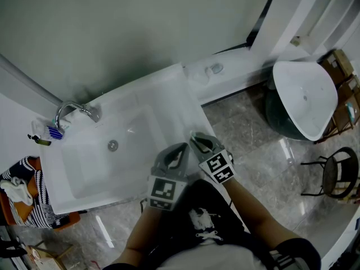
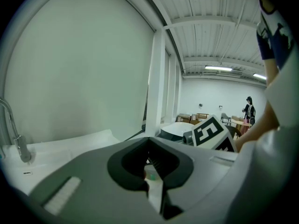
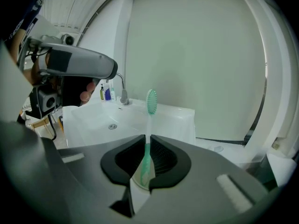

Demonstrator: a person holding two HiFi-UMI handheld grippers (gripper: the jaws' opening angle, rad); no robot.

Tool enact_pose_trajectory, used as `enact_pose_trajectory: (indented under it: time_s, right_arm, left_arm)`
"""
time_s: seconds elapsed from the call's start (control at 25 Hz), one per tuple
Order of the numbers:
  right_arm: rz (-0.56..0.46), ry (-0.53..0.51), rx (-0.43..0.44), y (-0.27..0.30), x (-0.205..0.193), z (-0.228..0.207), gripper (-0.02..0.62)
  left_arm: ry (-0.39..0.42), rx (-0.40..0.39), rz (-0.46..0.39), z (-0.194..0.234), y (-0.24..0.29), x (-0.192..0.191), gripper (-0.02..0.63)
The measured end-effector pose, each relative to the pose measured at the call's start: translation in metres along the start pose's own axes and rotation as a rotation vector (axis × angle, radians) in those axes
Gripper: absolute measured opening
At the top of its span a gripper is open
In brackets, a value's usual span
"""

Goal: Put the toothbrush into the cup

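Though gripped, toothbrush (image 3: 148, 125) handle (base) hidden.

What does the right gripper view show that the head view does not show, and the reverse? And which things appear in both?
Only the right gripper view shows the green toothbrush: the right gripper is shut on its handle, and the bristle end stands up above the jaws. In the head view I cannot make it out.

Only the head view shows the white tub on the floor, the chair and the striped cloth.

Both show the white sink, its faucet and its drain.
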State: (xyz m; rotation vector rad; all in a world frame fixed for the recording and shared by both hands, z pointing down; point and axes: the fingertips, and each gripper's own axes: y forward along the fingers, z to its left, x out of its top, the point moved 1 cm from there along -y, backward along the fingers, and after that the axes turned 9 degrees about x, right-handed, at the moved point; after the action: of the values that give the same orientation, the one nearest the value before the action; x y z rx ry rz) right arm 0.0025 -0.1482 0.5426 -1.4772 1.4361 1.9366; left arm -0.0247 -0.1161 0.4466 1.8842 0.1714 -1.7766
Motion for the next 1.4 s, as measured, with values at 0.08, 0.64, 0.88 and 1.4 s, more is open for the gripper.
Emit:
enact_pose_trajectory:
  time_s: [0.08,0.64,0.88,1.4]
  right_arm:
    - [0.011,-0.003,0.002,0.003,0.000,-0.001,0.035]
    - [0.059,-0.025,0.011,0.014,-0.001,0.000,0.035]
    - [0.105,-0.046,0.001,0.020,-0.005,0.000,0.037]
    - [0.163,-0.090,-0.010,0.022,-0.008,0.003,0.038]
  left_arm:
    - [0.002,0.002,0.001,0.001,0.001,0.000,0.000]
    - [-0.005,0.018,0.004,0.011,0.001,-0.001,0.000]
    - [-0.005,0.018,0.005,0.015,0.002,-0.002,0.000]
    - [-0.005,0.011,0.006,0.018,0.004,-0.002,0.000]
